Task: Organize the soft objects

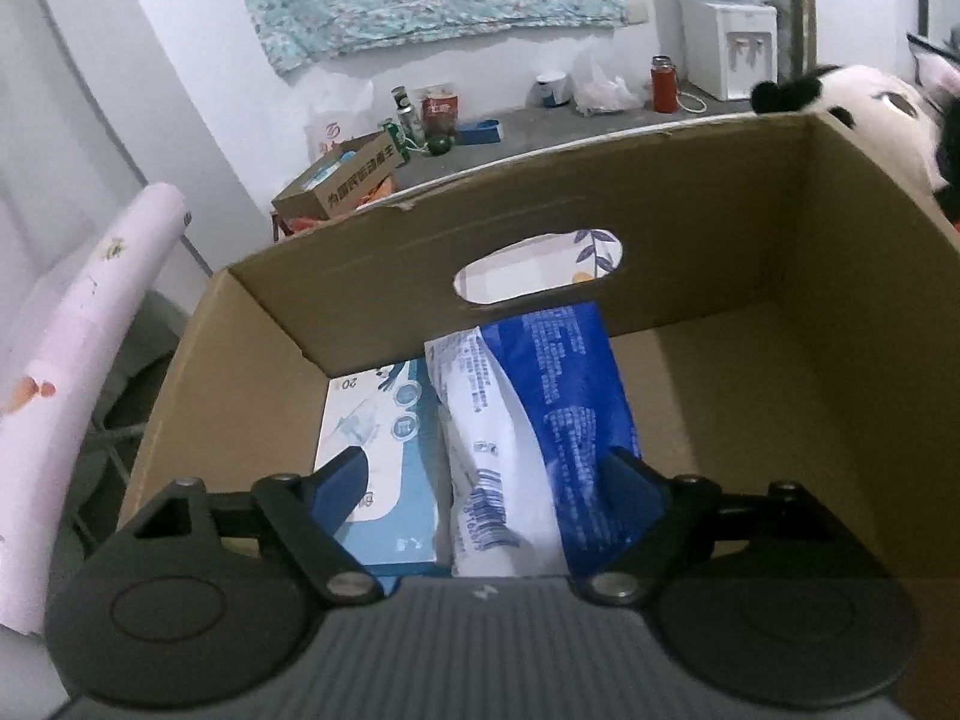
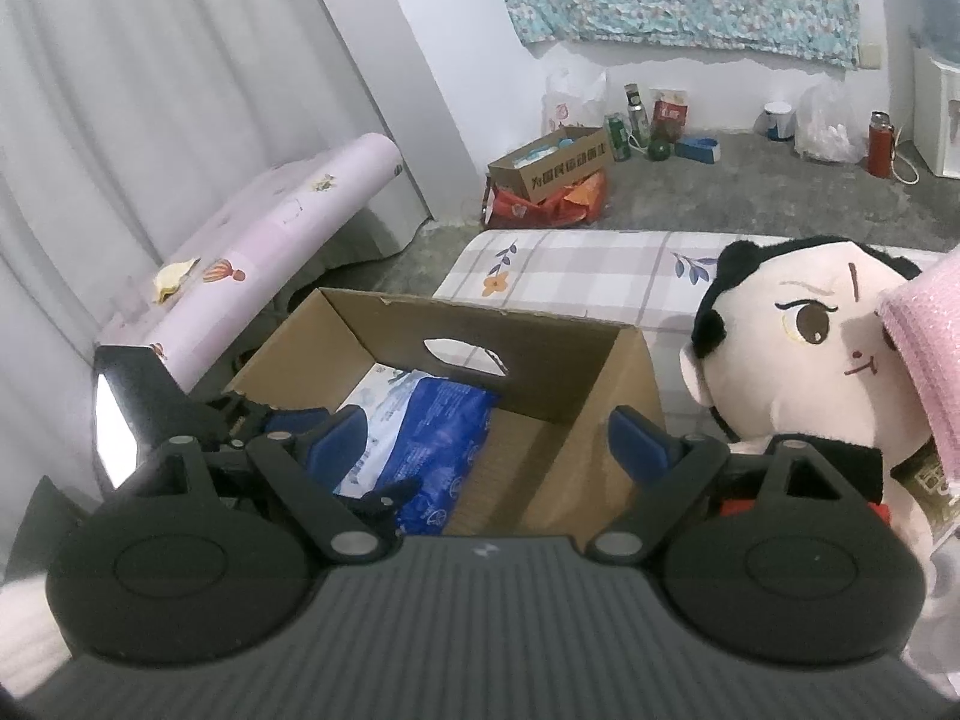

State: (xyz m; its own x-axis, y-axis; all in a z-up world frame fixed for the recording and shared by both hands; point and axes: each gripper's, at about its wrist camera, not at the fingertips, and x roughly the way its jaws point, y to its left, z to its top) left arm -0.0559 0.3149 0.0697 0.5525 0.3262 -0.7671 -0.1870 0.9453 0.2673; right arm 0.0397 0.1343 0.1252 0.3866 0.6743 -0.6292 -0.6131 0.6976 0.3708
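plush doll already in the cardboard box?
No, in the right wrist view the plush doll sits outside the cardboard box, beside its right wall.

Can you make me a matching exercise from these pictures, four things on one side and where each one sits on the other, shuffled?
Things:
1. blue pack
2. plush doll
3. red flask
4. pale blue box

Places:
A. on the floor near the far wall
B. flat in the cardboard box, at its left
C. outside the cardboard box, on its right
D. in the cardboard box, leaning on the wall with the handle hole

Pairs: 1-D, 2-C, 3-A, 4-B
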